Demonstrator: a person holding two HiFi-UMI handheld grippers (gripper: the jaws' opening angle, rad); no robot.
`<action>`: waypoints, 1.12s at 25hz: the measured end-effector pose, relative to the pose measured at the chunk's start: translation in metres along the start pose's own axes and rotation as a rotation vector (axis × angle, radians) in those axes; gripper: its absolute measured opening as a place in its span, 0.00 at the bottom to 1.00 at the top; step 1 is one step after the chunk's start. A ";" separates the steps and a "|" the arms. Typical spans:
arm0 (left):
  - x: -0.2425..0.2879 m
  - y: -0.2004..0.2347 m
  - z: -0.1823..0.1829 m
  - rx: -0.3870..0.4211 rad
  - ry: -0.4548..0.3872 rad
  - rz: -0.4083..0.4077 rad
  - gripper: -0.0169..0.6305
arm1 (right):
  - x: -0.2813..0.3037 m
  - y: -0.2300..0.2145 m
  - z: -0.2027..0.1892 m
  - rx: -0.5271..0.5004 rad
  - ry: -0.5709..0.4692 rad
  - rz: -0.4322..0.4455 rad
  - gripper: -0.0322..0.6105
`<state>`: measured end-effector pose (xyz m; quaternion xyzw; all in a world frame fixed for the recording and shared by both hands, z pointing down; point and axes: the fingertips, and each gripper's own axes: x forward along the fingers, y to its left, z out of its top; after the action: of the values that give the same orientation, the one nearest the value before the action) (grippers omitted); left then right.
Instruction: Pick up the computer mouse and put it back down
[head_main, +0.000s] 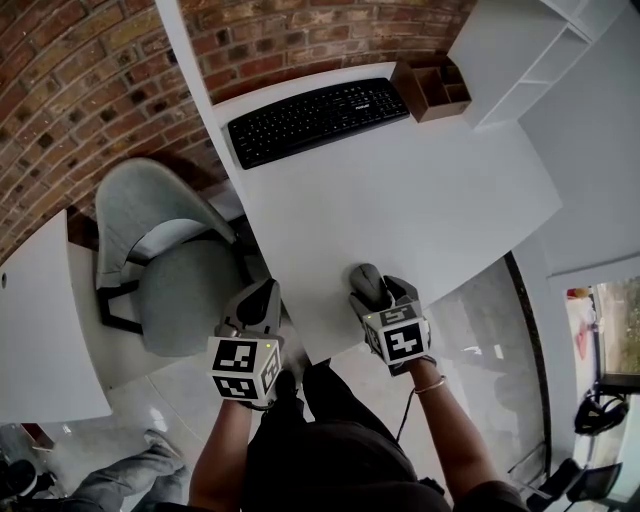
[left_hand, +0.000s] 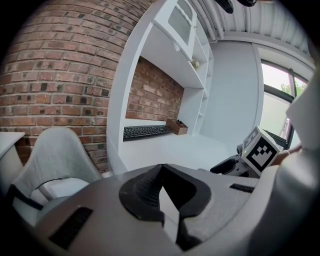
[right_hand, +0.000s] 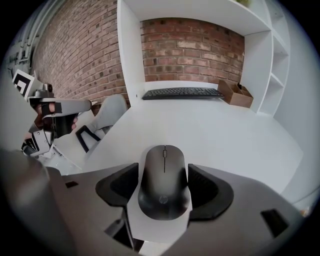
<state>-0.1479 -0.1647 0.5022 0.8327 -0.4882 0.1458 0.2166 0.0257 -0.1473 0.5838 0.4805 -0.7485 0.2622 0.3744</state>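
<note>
A dark grey computer mouse lies flat on the white desk close to its near edge, also seen in the head view as a small grey mouse. My right gripper points steeply down over it with one jaw on each side of the mouse. The jaws stand wide; a strip of white desk shows between the left pad and the mouse, and no grip shows. My left gripper hangs off the desk's left edge above the floor, jaws together and empty, seen as the left gripper in its own view.
A black keyboard lies at the desk's far side with a brown wooden organiser to its right. A grey chair stands left of the desk. White shelves rise at the far right. Brick wall behind.
</note>
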 end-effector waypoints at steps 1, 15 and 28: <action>0.000 0.000 0.000 -0.001 0.001 0.000 0.04 | 0.001 -0.001 -0.001 -0.001 0.007 -0.002 0.48; -0.006 -0.001 -0.001 -0.007 -0.006 0.021 0.04 | 0.007 -0.002 -0.010 -0.005 0.070 0.032 0.49; -0.007 -0.012 0.014 0.030 -0.030 0.019 0.04 | -0.008 -0.009 0.001 0.047 -0.013 0.057 0.49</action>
<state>-0.1401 -0.1615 0.4845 0.8332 -0.4973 0.1426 0.1955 0.0356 -0.1475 0.5765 0.4695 -0.7579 0.2869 0.3505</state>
